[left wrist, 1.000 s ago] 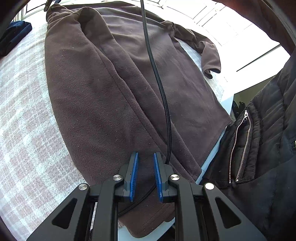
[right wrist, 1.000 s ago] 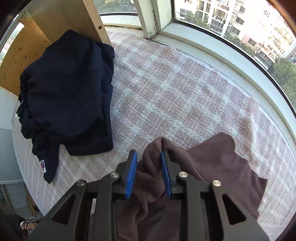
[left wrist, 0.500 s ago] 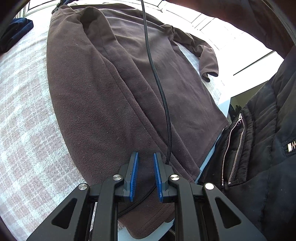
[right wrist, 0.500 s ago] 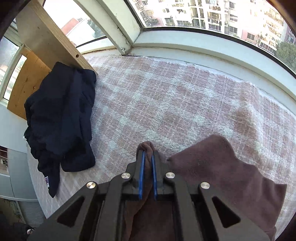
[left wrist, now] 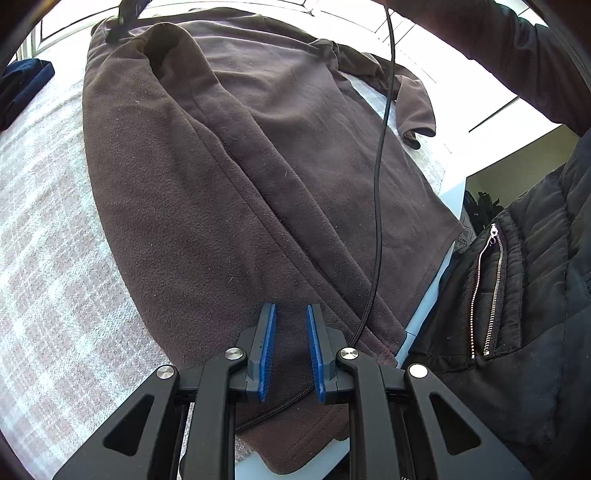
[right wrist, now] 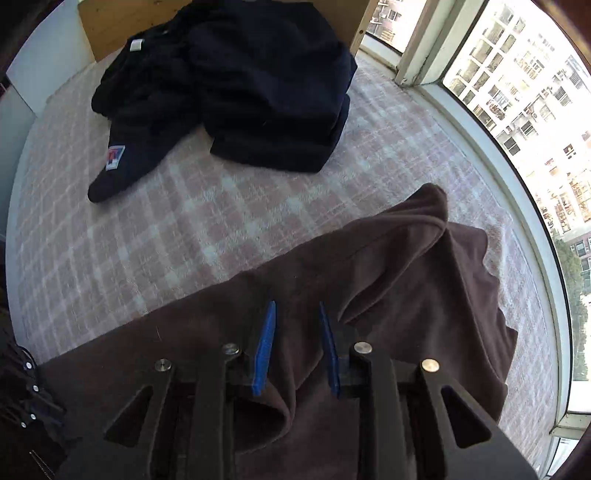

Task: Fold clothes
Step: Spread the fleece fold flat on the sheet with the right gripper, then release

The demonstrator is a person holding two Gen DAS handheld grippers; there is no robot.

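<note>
We have the brown fleece top point(left wrist: 229, 192) spread lengthwise on the pink checked blanket point(left wrist: 55, 266), one side panel lying doubled over the body along a long diagonal crease, which keeps it narrow, while the far sleeve point(left wrist: 413, 107) trails off toward the edge. Our left hand-held gripper point(left wrist: 290, 350) hovers over the hem end with its blue pads spread and nothing between them; a black cable point(left wrist: 380, 166) crosses the fabric there. Our right hand-held gripper point(right wrist: 297, 347) sits over the shoulder end, pads likewise apart, the fleece point(right wrist: 369, 280) lying slack beneath rather than pinched. A heap of navy clothes point(right wrist: 240, 85) rests well apart by the wooden panel point(right wrist: 122, 22).
</note>
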